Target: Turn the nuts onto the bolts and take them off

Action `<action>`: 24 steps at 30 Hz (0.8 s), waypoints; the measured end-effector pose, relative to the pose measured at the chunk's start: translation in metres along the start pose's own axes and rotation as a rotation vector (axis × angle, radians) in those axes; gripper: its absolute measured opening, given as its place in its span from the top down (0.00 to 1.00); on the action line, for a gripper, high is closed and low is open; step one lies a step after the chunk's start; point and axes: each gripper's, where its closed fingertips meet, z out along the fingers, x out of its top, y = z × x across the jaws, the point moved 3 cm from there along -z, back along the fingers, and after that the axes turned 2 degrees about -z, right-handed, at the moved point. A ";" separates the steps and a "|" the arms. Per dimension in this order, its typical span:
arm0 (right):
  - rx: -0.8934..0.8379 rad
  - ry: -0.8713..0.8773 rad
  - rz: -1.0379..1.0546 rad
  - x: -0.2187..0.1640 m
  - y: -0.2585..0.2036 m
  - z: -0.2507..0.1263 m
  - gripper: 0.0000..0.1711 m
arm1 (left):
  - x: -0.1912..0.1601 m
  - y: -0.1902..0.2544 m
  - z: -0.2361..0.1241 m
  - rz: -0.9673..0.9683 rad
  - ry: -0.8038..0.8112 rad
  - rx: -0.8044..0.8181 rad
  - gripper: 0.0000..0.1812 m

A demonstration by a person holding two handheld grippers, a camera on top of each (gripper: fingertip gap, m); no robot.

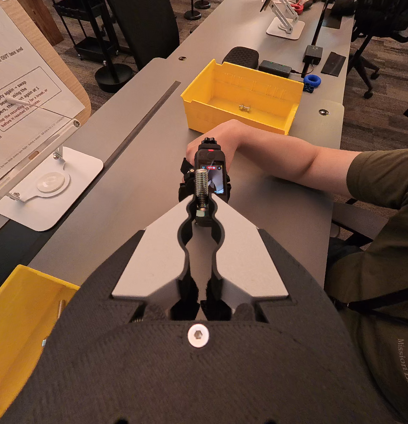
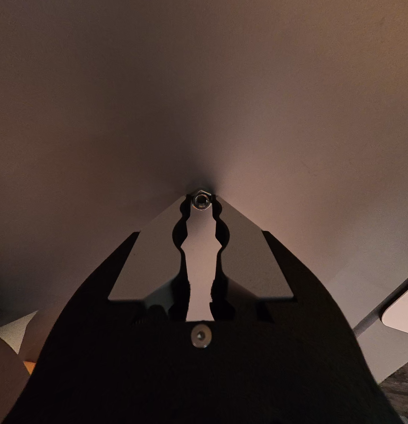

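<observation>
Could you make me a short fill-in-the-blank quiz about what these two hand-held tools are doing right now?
1. The left tool grips a threaded ____ that points forward.
2. The right tool pinches a small metal ____ at its tips.
3. The bin farther along the grey desk is coloured ____.
4. Inside that bin lies one bolt with a ____ on it.

Missing words: bolt; nut; yellow; nut

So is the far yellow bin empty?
No, the far yellow bin holds one bolt with a nut on its floor.
</observation>
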 end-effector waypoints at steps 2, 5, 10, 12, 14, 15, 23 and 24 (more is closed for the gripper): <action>0.005 -0.003 0.009 -0.001 0.000 0.000 0.89 | 0.000 0.000 0.000 -0.001 -0.002 0.000 0.96; 0.009 -0.001 0.012 -0.001 0.000 0.000 0.90 | 0.000 0.000 0.001 -0.002 -0.002 -0.001 0.96; 0.027 -0.006 0.062 -0.002 0.000 -0.001 0.90 | 0.003 -0.005 0.001 0.001 0.018 0.018 0.96; 0.033 0.012 0.089 0.000 -0.002 -0.009 0.91 | 0.005 -0.011 0.001 -0.001 0.036 0.046 0.96; -0.002 0.066 0.109 0.004 -0.005 -0.030 0.91 | 0.008 -0.022 0.002 -0.001 0.062 0.101 0.96; -0.038 0.097 0.119 0.006 -0.005 -0.045 0.91 | 0.010 -0.028 0.006 -0.002 0.077 0.124 0.96; -0.408 0.611 0.297 0.013 -0.033 -0.188 0.91 | 0.010 -0.038 0.101 -0.062 0.357 -0.039 0.96; -0.470 0.580 0.339 0.002 -0.031 -0.192 0.91 | 0.006 -0.031 0.116 -0.102 0.410 -0.101 0.96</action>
